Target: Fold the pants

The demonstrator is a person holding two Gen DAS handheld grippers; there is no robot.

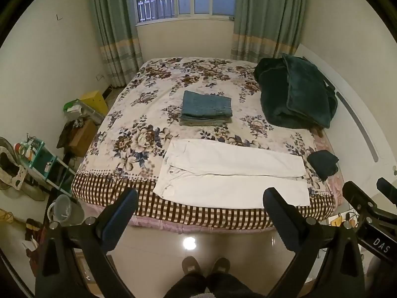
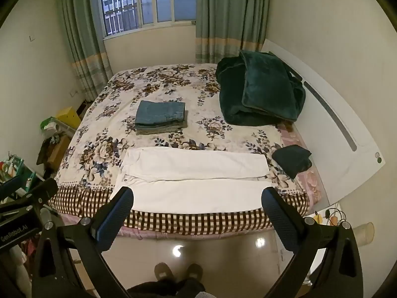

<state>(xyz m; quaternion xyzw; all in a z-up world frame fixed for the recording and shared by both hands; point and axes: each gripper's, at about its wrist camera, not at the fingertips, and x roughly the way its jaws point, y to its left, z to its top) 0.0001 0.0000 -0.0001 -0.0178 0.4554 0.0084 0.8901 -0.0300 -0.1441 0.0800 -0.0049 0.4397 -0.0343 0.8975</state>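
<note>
White pants (image 1: 230,173) lie flat along the near edge of the bed, waist at the left, legs pointing right; they also show in the right wrist view (image 2: 196,173). My left gripper (image 1: 200,198) is open and empty, held above the floor in front of the bed, short of the pants. My right gripper (image 2: 197,198) is open and empty at about the same distance from the bed edge. The right gripper's body shows at the right edge of the left wrist view (image 1: 367,211).
A stack of folded blue pants (image 1: 206,108) sits mid-bed. A dark green blanket (image 1: 295,94) is heaped at the right by the headboard (image 1: 357,114). A small dark folded cloth (image 1: 323,162) lies right of the pants. Shelves and a bucket (image 1: 63,209) stand on the left floor. My feet (image 1: 204,267) are below.
</note>
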